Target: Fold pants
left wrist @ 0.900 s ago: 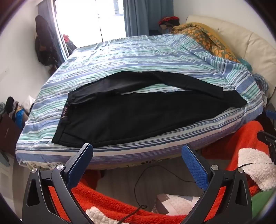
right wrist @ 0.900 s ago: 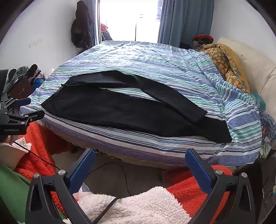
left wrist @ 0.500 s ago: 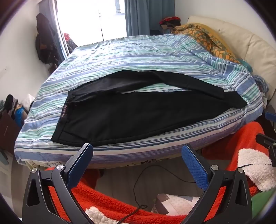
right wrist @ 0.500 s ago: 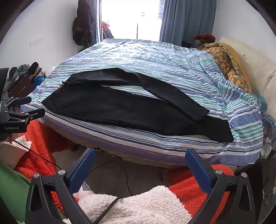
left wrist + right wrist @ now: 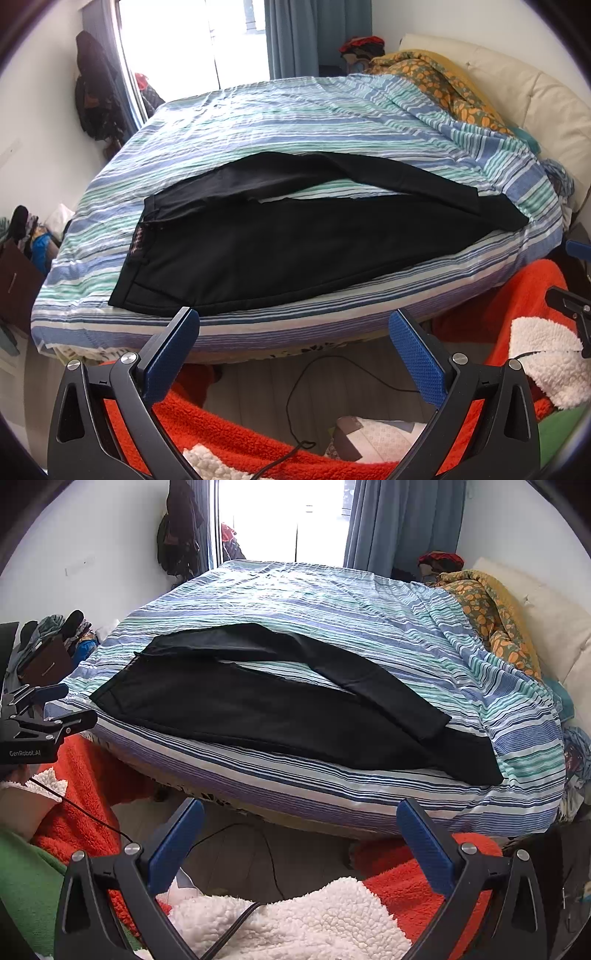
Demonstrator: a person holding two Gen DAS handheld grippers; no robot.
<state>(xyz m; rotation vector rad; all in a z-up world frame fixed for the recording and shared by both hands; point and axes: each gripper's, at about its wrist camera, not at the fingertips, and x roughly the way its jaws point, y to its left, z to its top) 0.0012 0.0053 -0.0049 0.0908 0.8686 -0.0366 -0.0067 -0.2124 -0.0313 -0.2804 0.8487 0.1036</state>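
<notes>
Both grippers, left and right, hang short of the bed, fingers wide, empty. Pants lie flat along bed's near edge, legs apparently splayed, probably for folding.

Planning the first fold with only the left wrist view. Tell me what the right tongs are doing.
Observer: The right tongs are wide open and empty, short of the bed edge.
Operator: Describe the left tongs from the side.
Observer: The left tongs hang off the waistband corner of the striped bed, clear of the pants.
Operator: Report anything under the right tongs.
Observer: A black cable runs over white fleece directly below them.
</notes>
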